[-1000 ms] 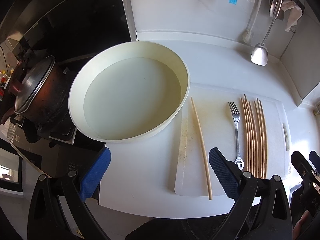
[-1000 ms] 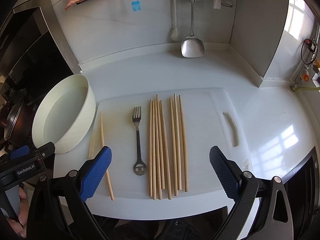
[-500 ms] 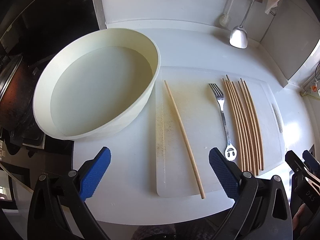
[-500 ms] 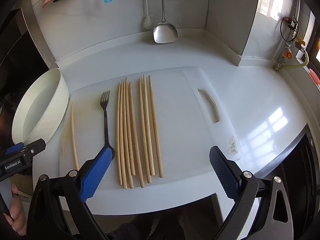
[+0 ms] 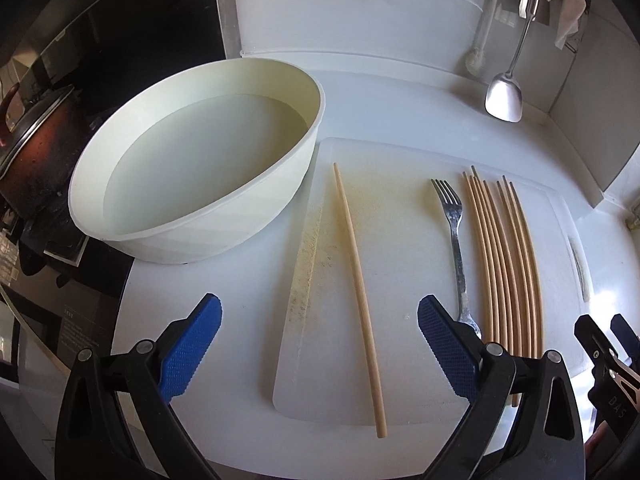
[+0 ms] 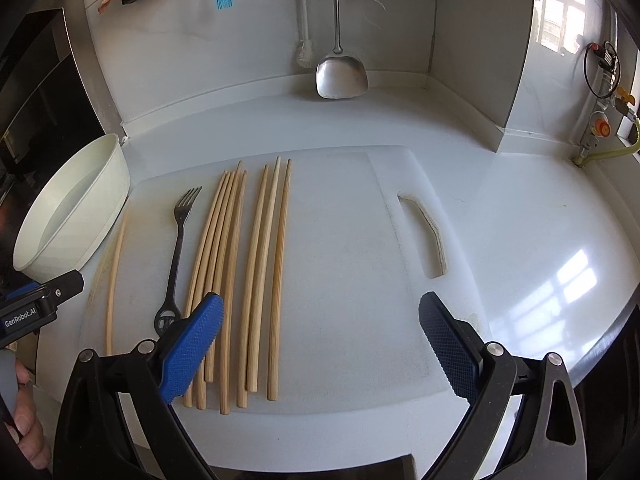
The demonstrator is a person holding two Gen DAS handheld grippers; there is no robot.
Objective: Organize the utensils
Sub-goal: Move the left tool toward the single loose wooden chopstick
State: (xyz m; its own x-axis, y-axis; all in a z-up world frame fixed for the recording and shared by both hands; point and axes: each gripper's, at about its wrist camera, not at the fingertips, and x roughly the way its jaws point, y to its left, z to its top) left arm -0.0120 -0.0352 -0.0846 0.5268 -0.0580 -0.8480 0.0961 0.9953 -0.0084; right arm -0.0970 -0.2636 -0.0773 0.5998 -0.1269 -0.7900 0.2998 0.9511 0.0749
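1. The left gripper (image 5: 320, 344) fills the bottom of the frame, its blue-padded fingers (image 5: 192, 348) spread wide with nothing between them
2. A white cutting board (image 5: 400, 264) occupies the centre and right
3. One lone chopstick (image 5: 358, 276) lies on the board, left of centre
4. A metal fork (image 5: 456, 236) lies right of it, tines pointing up the frame
5. A bundle of chopsticks (image 5: 504, 264) lies just beside the fork at right
6. A cream basin (image 5: 200, 160) sits at upper left
7. The right gripper (image 5: 608, 360) shows at the lower right edge
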